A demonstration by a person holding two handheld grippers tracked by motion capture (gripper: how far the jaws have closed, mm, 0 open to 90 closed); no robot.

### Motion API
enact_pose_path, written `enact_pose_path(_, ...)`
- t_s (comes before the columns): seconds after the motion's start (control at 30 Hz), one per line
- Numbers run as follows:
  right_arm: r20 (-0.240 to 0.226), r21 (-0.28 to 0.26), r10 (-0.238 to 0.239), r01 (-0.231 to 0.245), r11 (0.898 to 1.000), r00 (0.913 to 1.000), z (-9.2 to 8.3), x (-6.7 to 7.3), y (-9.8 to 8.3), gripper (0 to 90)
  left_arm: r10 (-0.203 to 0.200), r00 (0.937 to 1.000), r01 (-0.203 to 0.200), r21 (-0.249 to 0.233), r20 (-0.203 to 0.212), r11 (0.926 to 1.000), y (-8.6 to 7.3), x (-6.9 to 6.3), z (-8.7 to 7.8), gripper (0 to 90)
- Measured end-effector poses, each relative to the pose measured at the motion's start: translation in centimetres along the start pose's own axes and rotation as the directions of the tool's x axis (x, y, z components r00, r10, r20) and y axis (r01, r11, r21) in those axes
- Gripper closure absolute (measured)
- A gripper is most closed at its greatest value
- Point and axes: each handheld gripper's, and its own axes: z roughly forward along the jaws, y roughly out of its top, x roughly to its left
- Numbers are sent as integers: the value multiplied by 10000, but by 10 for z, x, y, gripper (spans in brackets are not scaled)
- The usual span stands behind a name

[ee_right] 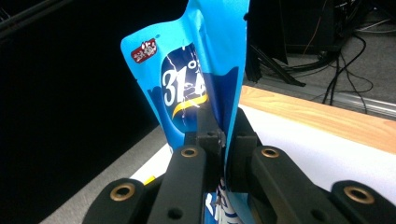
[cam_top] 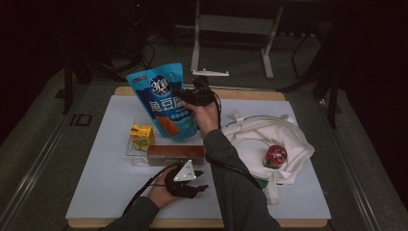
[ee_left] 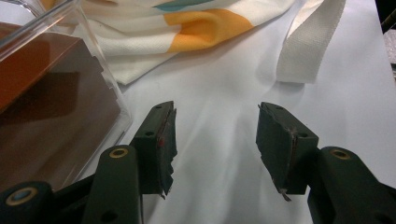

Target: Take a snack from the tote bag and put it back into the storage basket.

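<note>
A blue snack bag (cam_top: 161, 103) with white lettering hangs above the back of the white table sheet (cam_top: 110, 173), pinched at its right edge by my right gripper (cam_top: 190, 98). In the right gripper view the bag (ee_right: 196, 79) stands upright between the shut jaws of that gripper (ee_right: 223, 154). My left gripper (cam_top: 204, 180) rests low near the front of the table, pointing right, open and empty. In the left gripper view, the left gripper (ee_left: 215, 140) has bare white sheet between its jaws, with a clear box holding a brown pack (ee_left: 51, 107) just to its left.
A clear tray (cam_top: 137, 154) holds a yellow drink carton (cam_top: 142, 135) and a long brown box (cam_top: 175, 154). A white cloth tote bag (cam_top: 269, 139) lies at the right with a red-lidded can (cam_top: 275, 156) on it. A metal stand (cam_top: 231, 29) rises behind the table.
</note>
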Motion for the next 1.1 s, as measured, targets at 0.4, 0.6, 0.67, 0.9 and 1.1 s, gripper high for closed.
enact_pose_path(0.4, -82, 673, -455, 460, 9967, 9989, -5, -15, -22, 830, -89, 10000, 89, -34, 15, 10000, 0, 0, 0, 474)
enact_pose_path(0.6, -110, 933, -690, 697, 9932, 9976, -24, -30, -33, 781, -105, 9999, 105, 39, -3, 9999, 0, 0, 1, 474)
enact_pose_path(0.67, -50, 1083, -913, 913, 9899, 9958, -27, -31, -36, 762, -110, 9999, 110, 32, -19, 9999, 0, 0, 1, 474)
enact_pose_path(0.9, 109, 1534, -1563, 1529, 9763, 9876, -38, -38, -42, 687, -94, 10000, 94, 35, -19, 9999, 0, 0, 1, 473)
enact_pose_path(1.1, 283, 2162, -1924, 1819, 9592, 9809, -37, -43, -56, 602, -88, 10000, 88, 52, -27, 9999, 0, 0, 1, 474)
